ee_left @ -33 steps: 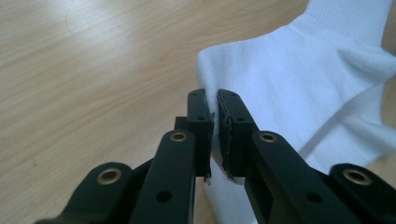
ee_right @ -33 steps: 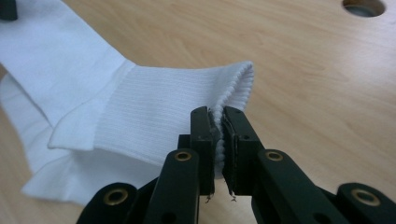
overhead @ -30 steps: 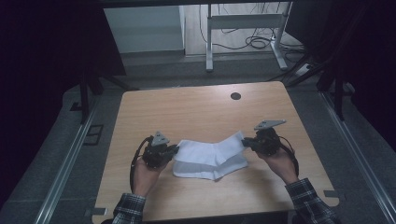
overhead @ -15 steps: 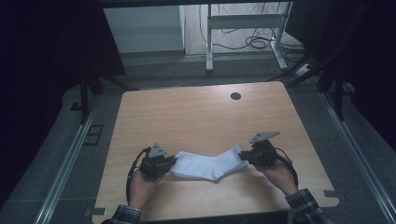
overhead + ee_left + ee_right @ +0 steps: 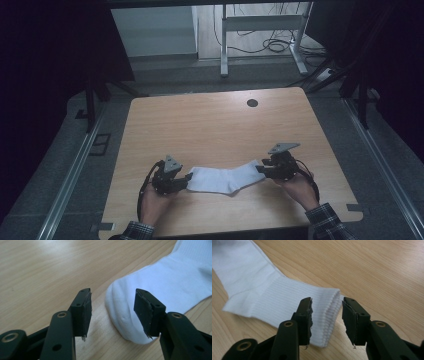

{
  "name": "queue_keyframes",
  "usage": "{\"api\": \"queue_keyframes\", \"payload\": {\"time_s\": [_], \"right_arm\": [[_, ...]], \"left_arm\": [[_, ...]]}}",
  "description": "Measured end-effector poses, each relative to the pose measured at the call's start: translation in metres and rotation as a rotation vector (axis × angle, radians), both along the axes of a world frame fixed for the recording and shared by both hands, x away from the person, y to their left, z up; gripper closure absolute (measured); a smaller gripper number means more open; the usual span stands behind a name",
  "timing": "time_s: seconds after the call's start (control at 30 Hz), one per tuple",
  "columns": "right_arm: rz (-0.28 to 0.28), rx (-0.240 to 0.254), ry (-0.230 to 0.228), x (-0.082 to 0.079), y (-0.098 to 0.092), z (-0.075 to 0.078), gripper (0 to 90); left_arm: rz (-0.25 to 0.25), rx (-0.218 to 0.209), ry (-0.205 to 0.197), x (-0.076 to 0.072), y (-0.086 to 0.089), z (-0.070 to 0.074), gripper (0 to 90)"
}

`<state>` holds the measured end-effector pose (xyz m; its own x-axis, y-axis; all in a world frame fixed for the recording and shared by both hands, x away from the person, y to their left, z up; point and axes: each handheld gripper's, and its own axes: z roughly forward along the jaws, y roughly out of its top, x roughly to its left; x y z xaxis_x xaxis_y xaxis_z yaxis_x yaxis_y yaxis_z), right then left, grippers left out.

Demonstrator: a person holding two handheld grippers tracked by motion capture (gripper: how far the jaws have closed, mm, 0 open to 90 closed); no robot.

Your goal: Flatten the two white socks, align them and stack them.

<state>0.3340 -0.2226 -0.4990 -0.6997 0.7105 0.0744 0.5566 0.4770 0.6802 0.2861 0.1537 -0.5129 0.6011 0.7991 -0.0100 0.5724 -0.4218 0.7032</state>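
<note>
1. High view: a white knitted cotton sock (image 5: 225, 179) is lying flat on the near half of a pale wood-grain table (image 5: 210, 125), its long axis running left to right between the two grippers.
2. The left gripper (image 5: 187, 179) is sitting at the sock's rounded, smooth toe; its jaws have just been opening and are standing apart, the toe between them but unpinched.
3. The right gripper (image 5: 259, 168) is sitting at the ribbed cuff; its jaws have likewise just been opening, with the cuff's edge lying loose between the black pads.
4. The table has rounded corners and a dark round hole (image 5: 252, 103) near its far edge.
5. Grey carpet (image 5: 390, 165) is surrounding the table in a dim room, and a white metal desk frame (image 5: 262, 30) is standing beyond it.
</note>
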Motion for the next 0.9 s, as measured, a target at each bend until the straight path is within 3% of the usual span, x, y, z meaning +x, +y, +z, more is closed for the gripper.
{"api": "queue_keyframes", "payload": {"time_s": [0.23, 0.33, 0.53, 0.63, 0.8, 0.9], "right_arm": [[0.007, -0.060, 0.029, 0.007, 0.009, -0.019, 54.3], [0.004, -0.030, 0.060, 0.009, 0.006, -0.025, 59.3], [0.005, 0.019, 0.115, 0.010, 0.003, -0.025, 74.9], [0.006, -0.003, 0.098, 0.009, 0.005, -0.024, 77.1], [0.010, 0.000, 0.064, 0.007, 0.007, -0.015, 77.7], [0.011, 0.022, 0.050, 0.008, 0.005, -0.008, 77.8]], "left_arm": [[0.006, 0.024, 0.050, 0.005, -0.005, -0.016, 46.7], [0.001, 0.003, 0.068, 0.008, -0.006, -0.021, 48.0], [-0.039, -0.068, 0.116, 0.012, -0.004, -0.021, 72.4], [-0.035, -0.064, 0.119, 0.012, -0.005, -0.020, 80.9], [-0.042, -0.020, 0.104, 0.015, -0.006, -0.014, 81.9], [-0.042, -0.024, 0.090, 0.018, -0.003, -0.007, 82.1]]}}
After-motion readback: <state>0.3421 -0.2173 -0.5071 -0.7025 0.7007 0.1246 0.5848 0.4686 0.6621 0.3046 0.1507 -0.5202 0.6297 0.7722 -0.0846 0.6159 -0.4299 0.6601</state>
